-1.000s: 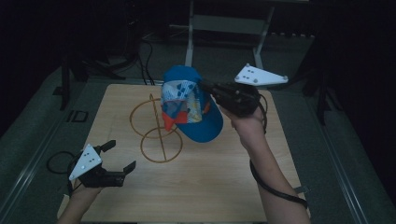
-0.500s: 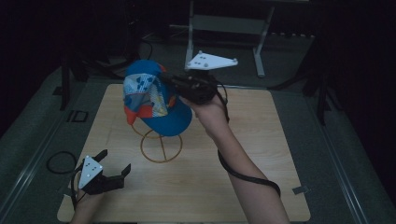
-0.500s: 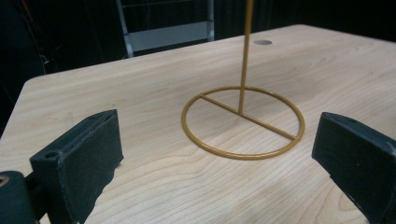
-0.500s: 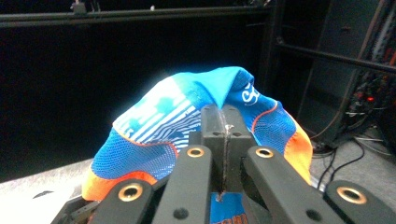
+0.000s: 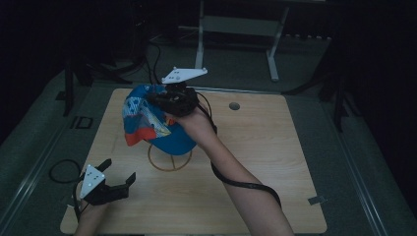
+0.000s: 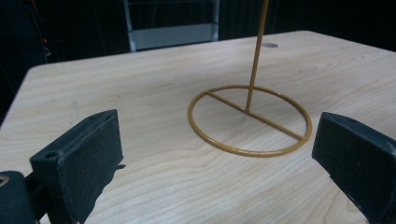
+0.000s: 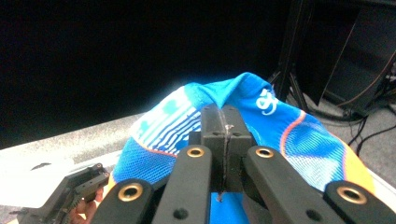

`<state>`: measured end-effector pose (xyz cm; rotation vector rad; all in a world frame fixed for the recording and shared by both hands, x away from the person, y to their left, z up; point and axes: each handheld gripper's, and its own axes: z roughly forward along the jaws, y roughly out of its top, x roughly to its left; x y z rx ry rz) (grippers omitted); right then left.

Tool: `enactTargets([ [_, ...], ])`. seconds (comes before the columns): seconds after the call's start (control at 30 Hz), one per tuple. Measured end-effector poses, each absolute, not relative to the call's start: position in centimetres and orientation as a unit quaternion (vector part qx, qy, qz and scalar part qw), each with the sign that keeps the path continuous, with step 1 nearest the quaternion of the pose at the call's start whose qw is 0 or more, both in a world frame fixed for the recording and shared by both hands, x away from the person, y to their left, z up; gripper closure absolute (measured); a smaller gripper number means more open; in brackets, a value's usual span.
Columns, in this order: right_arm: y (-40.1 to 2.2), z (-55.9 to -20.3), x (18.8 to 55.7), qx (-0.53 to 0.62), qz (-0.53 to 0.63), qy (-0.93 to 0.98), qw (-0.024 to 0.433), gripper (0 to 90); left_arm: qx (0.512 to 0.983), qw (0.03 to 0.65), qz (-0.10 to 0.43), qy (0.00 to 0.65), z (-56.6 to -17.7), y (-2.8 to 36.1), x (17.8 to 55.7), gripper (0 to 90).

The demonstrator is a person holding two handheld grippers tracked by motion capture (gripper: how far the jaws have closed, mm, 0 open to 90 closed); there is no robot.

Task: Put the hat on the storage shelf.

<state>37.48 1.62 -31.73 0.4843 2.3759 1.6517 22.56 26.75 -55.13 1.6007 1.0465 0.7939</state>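
Note:
A blue cap (image 5: 147,120) with white and orange panels hangs above the table's left middle, and my right gripper (image 5: 160,101) is shut on its fabric. In the right gripper view the jaws meet on the blue cap (image 7: 280,130), right gripper (image 7: 224,123). Below the cap stands a gold wire stand, its ring base (image 5: 169,160) flat on the wood and its thin post (image 6: 257,51) rising upright. My left gripper (image 5: 115,174) rests open near the front left corner, jaws wide apart (image 6: 215,154), facing the ring base (image 6: 250,119).
The light wooden table (image 5: 275,162) has a small round hole (image 5: 234,105) at its back. A metal frame (image 5: 236,29) stands behind the table. Dark floor surrounds it, with a cable loop (image 5: 61,169) at the left edge.
My right gripper has carried the cap leftward and lower, over the wire stand. The left gripper has stayed near the front left corner, open.

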Motion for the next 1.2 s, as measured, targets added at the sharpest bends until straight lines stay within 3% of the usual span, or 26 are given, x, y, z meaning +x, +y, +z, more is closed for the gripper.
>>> enactTargets([
  [0.9,-3.2,-36.1,36.9,0.193,0.567,0.797,0.080,89.4,0.668,0.514,0.315,0.436,-55.7,26.5,22.7,2.1],
  [1.2,-4.0,-36.5,36.3,0.192,0.573,0.792,0.085,77.3,0.672,0.512,0.312,0.434,-55.8,26.4,22.7,2.1],
])
